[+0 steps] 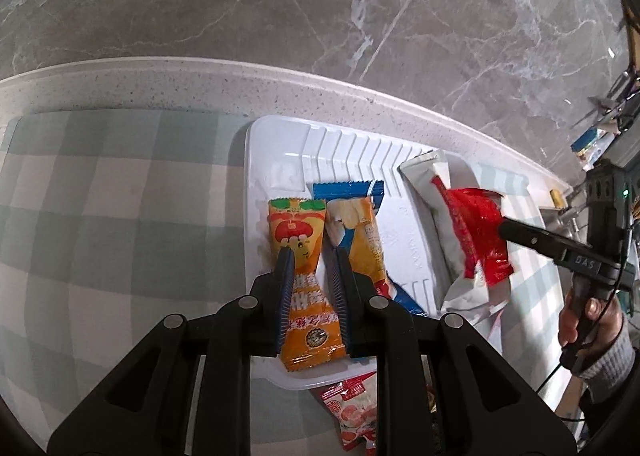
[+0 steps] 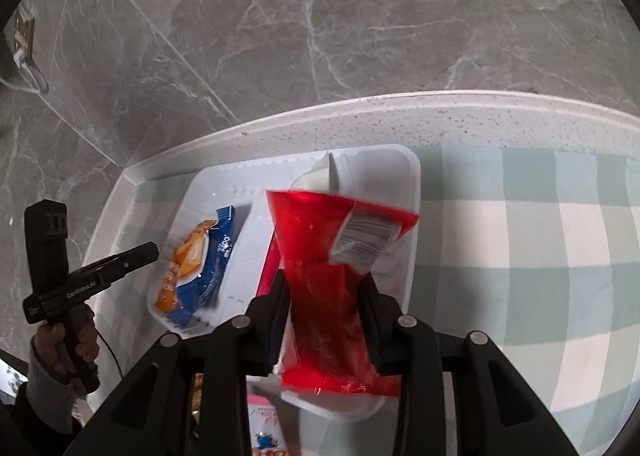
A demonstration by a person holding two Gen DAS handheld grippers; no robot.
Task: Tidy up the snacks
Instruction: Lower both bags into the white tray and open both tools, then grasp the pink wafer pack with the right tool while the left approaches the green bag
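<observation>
A white plastic tray [image 1: 280, 160] [image 2: 400, 164] lies on the checked cloth. My left gripper [image 1: 313, 254] has its jaws on either side of an orange snack packet [image 1: 298, 232] that lies in the tray's left part, beside a blue and orange packet [image 1: 360, 224] [image 2: 208, 256]. My right gripper [image 2: 326, 280] [image 1: 505, 228] is shut on a red packet [image 2: 320, 256] [image 1: 476, 220] and holds it over the tray's right part, above a white packet [image 1: 432, 192] [image 2: 316, 176].
A pale green and white checked cloth [image 1: 100, 196] [image 2: 540, 236] covers a speckled counter against a grey marble wall. Another red and white snack packet [image 1: 352, 412] lies in front of the tray, and another packet [image 2: 264, 432] shows below my right gripper.
</observation>
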